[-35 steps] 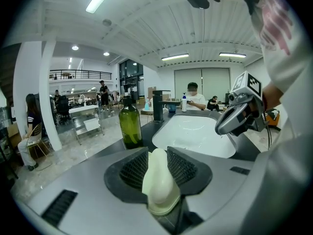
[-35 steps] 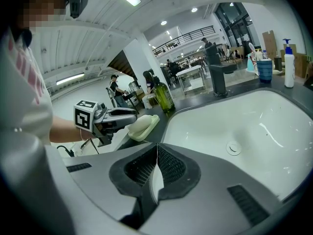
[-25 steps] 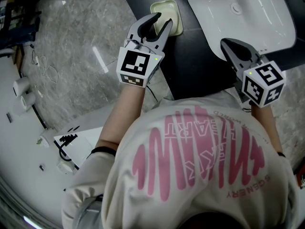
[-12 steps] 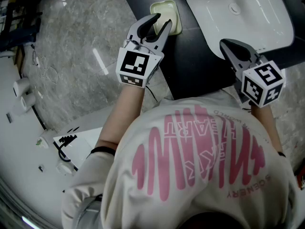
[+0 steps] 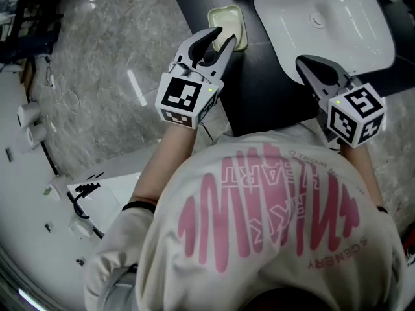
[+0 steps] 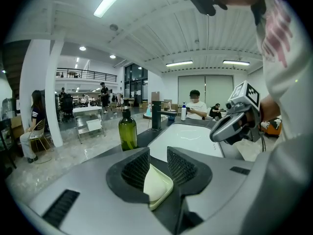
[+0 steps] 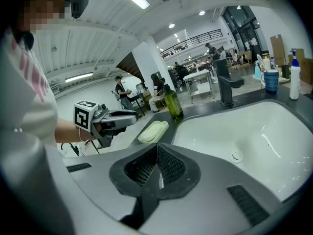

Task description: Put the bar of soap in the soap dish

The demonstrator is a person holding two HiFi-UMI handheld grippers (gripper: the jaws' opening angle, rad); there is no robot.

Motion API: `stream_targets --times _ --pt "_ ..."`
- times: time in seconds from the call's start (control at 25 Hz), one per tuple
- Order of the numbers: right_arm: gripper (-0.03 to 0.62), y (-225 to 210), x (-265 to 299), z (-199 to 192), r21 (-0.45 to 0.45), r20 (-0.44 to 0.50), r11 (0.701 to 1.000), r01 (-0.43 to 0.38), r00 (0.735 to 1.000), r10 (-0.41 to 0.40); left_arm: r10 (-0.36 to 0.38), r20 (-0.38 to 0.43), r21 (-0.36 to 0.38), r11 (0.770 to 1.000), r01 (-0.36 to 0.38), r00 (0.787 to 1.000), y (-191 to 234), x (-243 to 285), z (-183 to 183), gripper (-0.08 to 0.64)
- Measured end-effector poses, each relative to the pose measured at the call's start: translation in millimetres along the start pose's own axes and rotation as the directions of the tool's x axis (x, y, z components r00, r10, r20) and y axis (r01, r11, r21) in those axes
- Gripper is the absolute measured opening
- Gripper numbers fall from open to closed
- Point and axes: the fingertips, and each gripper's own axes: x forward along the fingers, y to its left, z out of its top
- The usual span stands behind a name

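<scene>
A pale yellow-green soap dish [image 5: 242, 19] sits on the black counter [image 5: 259, 89], left of the sink. A cream bar of soap [image 7: 155, 128] lies in it, and it also shows in the left gripper view as the soap [image 6: 155, 182] just beyond the jaws. My left gripper [image 5: 224, 35] hovers over the dish's near end, open, with nothing between its fingers [image 6: 137, 165]. My right gripper [image 5: 303, 61] is shut and empty over the counter at the sink's front corner.
A white sink [image 5: 343, 37] fills the counter's right side, with a black faucet [image 7: 225, 87] behind it. A green bottle [image 7: 172, 104] stands behind the dish. Cups and bottles [image 7: 269, 80] stand at the far right. Marble floor [image 5: 97, 76] lies to the left of the counter.
The head view has shifted a little. Both grippers hold about the same places, the left still open over the dish and the right still shut.
</scene>
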Motion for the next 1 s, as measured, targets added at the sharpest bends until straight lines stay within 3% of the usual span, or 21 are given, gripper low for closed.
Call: stream_targets --times 0.28,0.68,0.76,1.0 --pt "0.017 13 -3 9 -0.065 -0.005 0.997 -0.050 0.999 0.050 0.016 0.023 -0.100 0.995 -0.014 1.000 -17 -19 -2 0.115" --pt "0.018 27 -5 13 -0.153 -0.037 0.980 -0.130 0.991 0.126 0.097 0.028 -0.167 0.982 -0.091 0.995 -36 -52 -14 0.112" --pt "0.017 28 -6 15 -0.174 -0.043 0.973 -0.149 0.989 0.143 0.122 0.032 -0.178 0.977 -0.115 0.992 -41 -59 -14 0.056" --pt "0.017 34 -10 14 -0.212 -0.051 0.957 -0.198 0.980 0.191 0.161 0.040 -0.217 0.965 -0.149 0.986 -60 -71 -17 0.011"
